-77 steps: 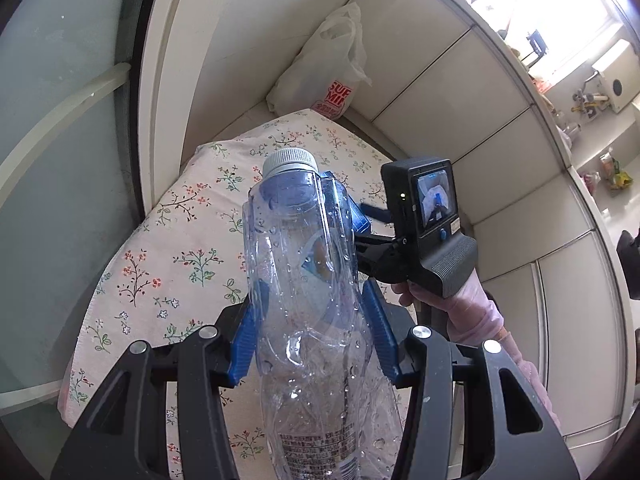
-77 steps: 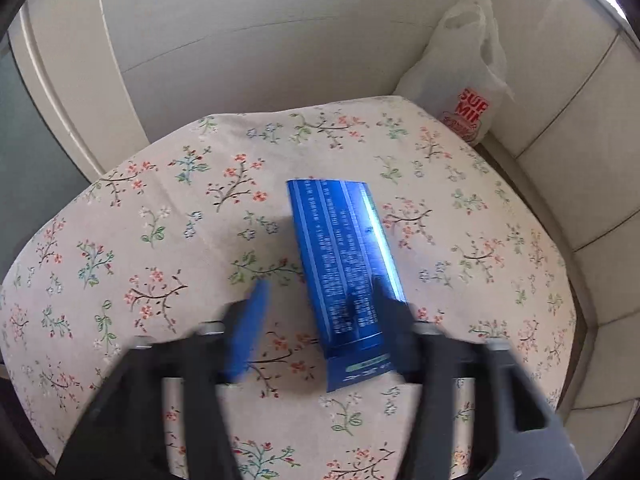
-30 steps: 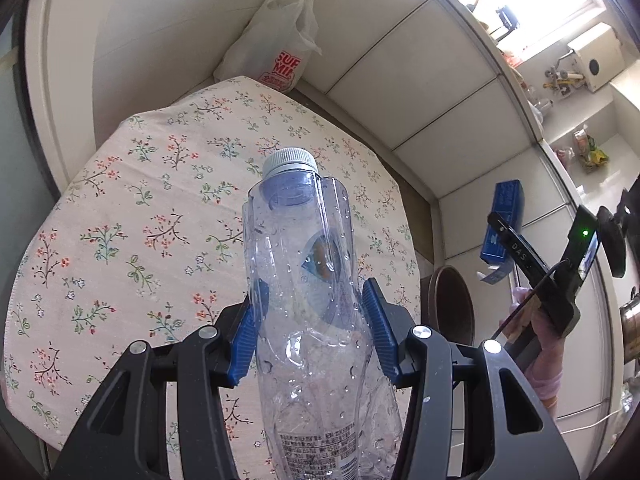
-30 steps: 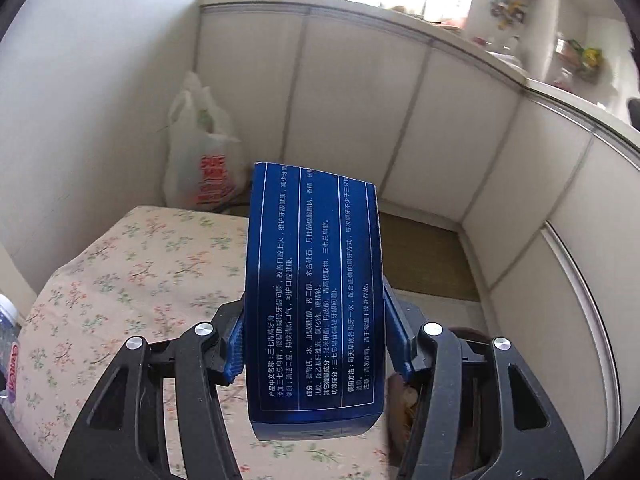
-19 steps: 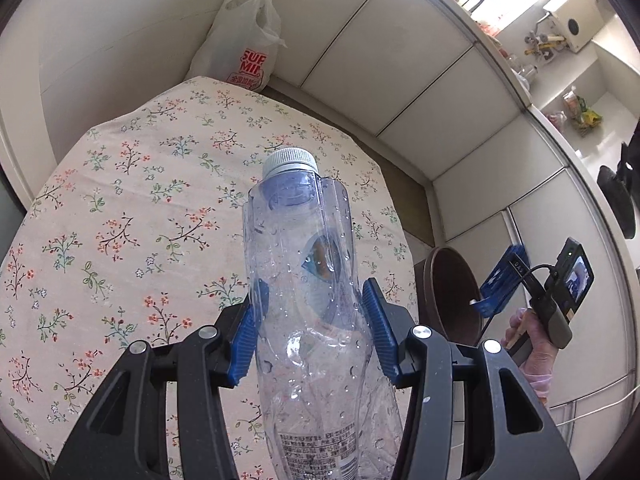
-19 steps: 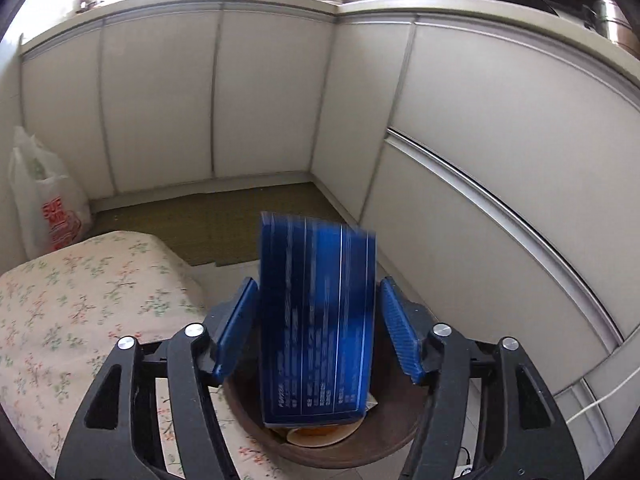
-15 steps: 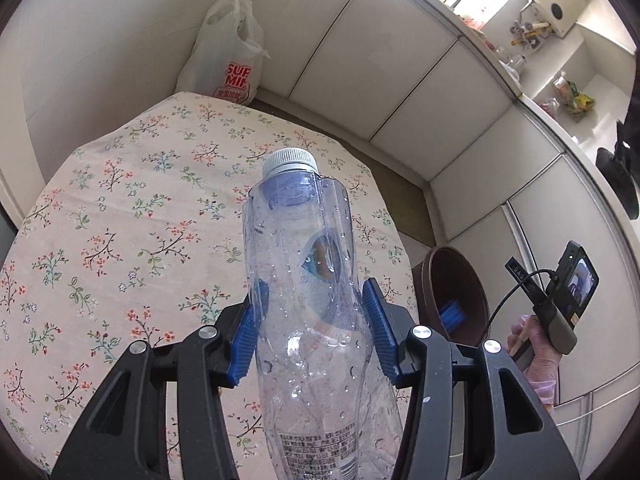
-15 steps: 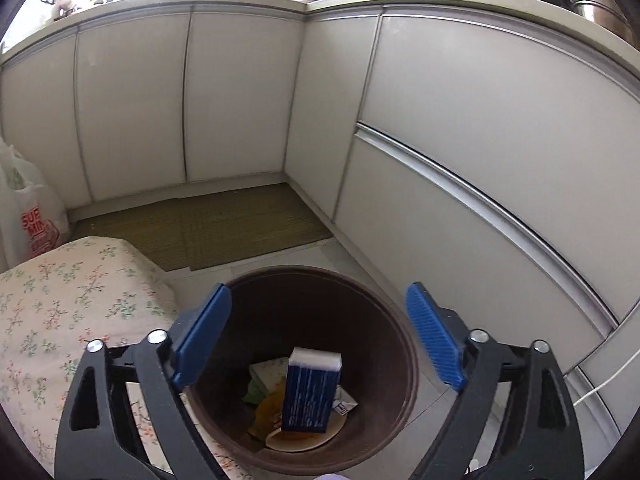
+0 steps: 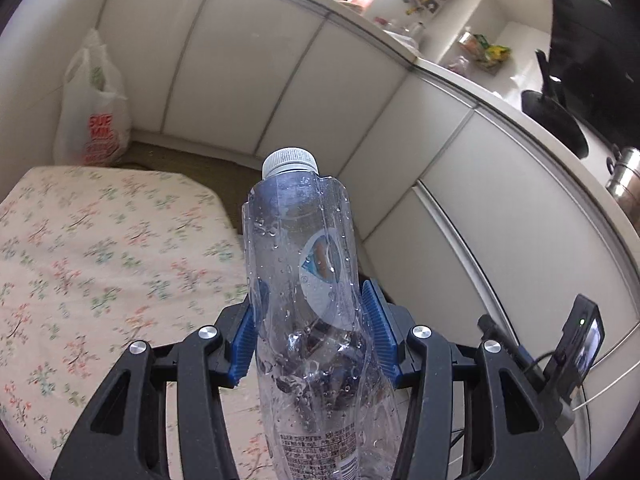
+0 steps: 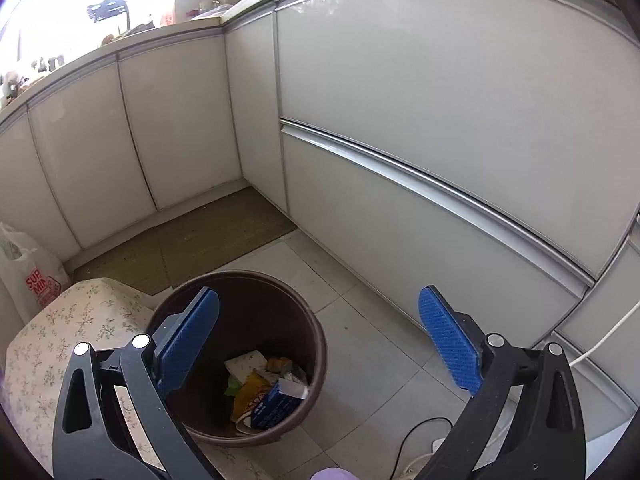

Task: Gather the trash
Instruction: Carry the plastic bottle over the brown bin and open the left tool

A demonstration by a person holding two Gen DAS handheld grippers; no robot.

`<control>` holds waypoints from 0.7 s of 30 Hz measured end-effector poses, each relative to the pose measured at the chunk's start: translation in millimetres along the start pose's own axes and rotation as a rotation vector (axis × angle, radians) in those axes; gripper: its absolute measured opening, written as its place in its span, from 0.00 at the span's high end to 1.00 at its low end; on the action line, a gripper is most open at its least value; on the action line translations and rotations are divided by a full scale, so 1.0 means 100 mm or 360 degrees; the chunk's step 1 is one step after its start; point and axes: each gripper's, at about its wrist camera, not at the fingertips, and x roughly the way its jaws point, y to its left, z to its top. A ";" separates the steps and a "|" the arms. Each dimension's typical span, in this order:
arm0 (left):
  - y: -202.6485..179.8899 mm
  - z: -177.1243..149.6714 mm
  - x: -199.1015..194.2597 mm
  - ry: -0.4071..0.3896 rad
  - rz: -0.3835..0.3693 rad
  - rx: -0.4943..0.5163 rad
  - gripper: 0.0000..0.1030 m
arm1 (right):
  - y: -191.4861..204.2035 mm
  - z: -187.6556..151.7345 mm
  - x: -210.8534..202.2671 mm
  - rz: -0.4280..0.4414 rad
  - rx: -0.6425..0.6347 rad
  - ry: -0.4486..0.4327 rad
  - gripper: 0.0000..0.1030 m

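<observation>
Crumpled water bottle (image 9: 316,300) clamped by left gripper (image 9: 314,336); right gripper (image 10: 320,344) spread wide, empty; brown bin (image 10: 316,332) could be missed if released early.

**Daylight flooding in, fisheye bending the edges**

Strong daylight is pouring in from the window (image 10: 72,4) at the upper left of the right wrist view, blowing that corner out to white. In the left wrist view, motion blur is smearing the floral cloth (image 9: 100,248) and the plastic bag (image 9: 94,108), while the clear bottle (image 9: 308,280) is staying sharp and catching small glints. The cabinet fronts (image 10: 440,120) are bowing heavily, and dark vignetting is rounding off every corner.
</observation>
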 end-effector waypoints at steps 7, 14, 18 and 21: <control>-0.80 0.20 0.83 0.0116 -0.0008 0.0150 0.52 | -0.58 0.12 0.14 0.0018 0.0208 0.0043 0.07; -1.14 0.10 1.41 0.0219 0.0127 0.0207 0.35 | -0.82 0.15 0.28 0.0028 0.0268 0.0107 0.07; -1.21 0.02 1.31 0.0195 0.0169 0.0247 0.23 | -0.79 0.17 0.22 0.0063 0.0243 0.0087 0.07; -1.27 -0.01 1.03 0.0081 0.0287 0.0319 0.20 | -0.71 0.17 0.10 0.0077 0.0186 0.0036 0.07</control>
